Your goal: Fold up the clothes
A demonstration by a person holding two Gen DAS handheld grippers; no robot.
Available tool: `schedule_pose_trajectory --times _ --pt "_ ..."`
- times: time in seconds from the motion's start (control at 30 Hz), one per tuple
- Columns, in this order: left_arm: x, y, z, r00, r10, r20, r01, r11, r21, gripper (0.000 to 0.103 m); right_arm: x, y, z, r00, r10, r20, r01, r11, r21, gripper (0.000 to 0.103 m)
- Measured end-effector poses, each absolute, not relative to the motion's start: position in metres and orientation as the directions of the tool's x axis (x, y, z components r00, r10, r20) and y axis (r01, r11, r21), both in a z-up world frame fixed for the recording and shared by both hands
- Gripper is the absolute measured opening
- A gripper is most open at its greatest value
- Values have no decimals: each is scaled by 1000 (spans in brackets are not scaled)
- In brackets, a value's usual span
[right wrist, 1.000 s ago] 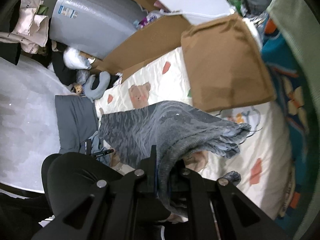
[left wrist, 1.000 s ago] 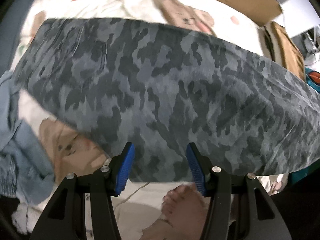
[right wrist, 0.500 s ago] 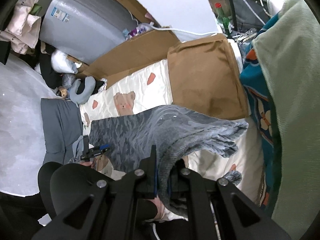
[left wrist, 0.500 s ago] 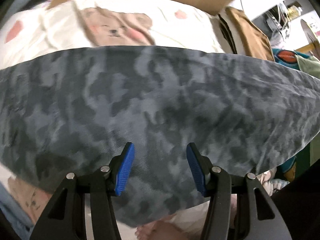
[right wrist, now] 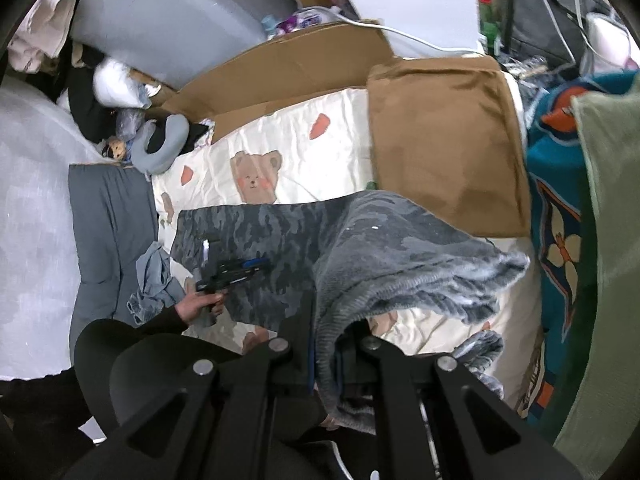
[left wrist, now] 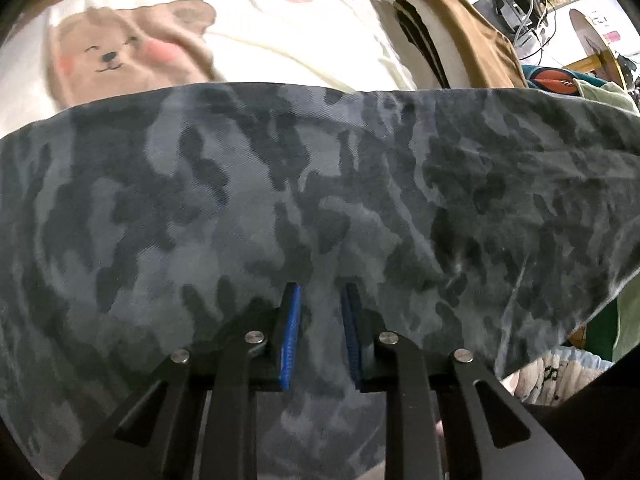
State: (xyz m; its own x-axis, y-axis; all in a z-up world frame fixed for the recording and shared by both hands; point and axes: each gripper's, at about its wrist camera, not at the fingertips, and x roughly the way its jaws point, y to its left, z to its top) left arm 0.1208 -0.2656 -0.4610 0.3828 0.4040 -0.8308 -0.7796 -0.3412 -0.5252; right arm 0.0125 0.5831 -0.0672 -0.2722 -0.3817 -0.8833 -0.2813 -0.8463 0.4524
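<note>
So the camo pants (right wrist: 280, 240) are stretched out lengthwise across the bear-print bedsheet (right wrist: 320, 152). The right gripper (right wrist: 326, 364) is clamped on the lifted end, and the left gripper (left wrist: 320, 328) is closing its fingers over fabric near the other end.

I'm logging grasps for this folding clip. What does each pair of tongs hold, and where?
Right tongs clamp the camouflage garment at a bunched edge. Left tongs are closing over its flat middle, cloth between them, no firm pinch visible yet.

Camo garment (left wrist: 320, 200) overruns both side edges, hiding the bedsheet (left wrist: 304, 40)
</note>
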Motion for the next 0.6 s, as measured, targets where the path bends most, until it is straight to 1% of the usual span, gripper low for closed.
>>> schedule_pose_trajectory --times 0.3,0.5,0.6 --pt "109 -249 -479 391 419 -820 -765 -348 -542 21 -27 544 -43 -231 -388 -892 -226 -871 437 6" --pt "115 -261 -484 405 438 -803 -748 -346 -566 21 -59 510 -23 -215 -397 -892 -137 -892 430 6" --pt "118 -274 -481 428 457 -780 -732 -330 -596 21 -75 492 -16 -207 -403 -891 -100 -898 429 6"
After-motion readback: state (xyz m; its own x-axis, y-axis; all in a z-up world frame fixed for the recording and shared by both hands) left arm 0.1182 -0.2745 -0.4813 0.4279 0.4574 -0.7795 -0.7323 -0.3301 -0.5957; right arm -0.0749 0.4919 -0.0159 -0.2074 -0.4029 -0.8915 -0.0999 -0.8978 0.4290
